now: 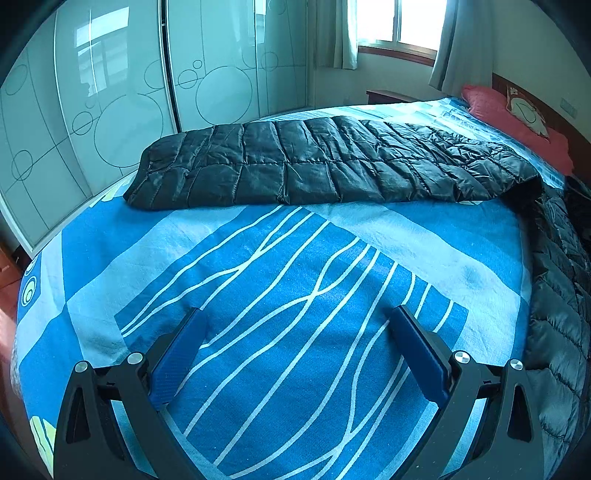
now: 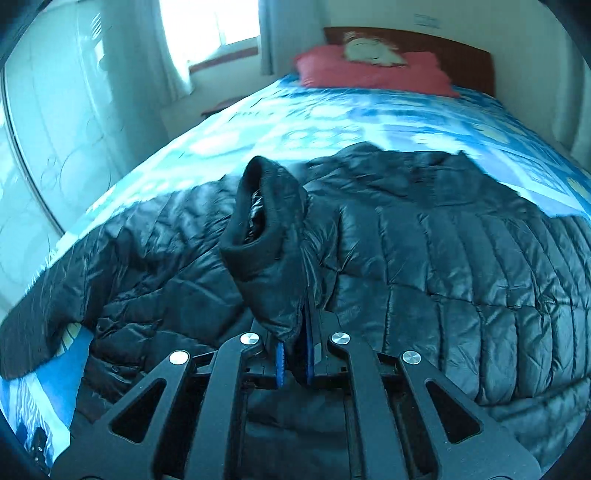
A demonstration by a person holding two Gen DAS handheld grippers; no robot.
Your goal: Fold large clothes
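A black quilted puffer jacket (image 2: 424,236) lies spread on the blue patterned bed. In the left wrist view one sleeve (image 1: 314,162) stretches flat across the bed, and the body hangs at the right edge. My right gripper (image 2: 295,325) is shut on the other sleeve near its ribbed cuff (image 2: 266,206), which stands up above the jacket body. My left gripper (image 1: 299,332) is open and empty, above bare bedsheet (image 1: 295,266), well short of the flat sleeve.
A red pillow (image 2: 369,70) with a small cushion lies at the wooden headboard (image 2: 461,51). A glass-fronted sliding wardrobe (image 1: 110,96) stands along the bed's far side. A curtained window (image 1: 399,22) is beyond.
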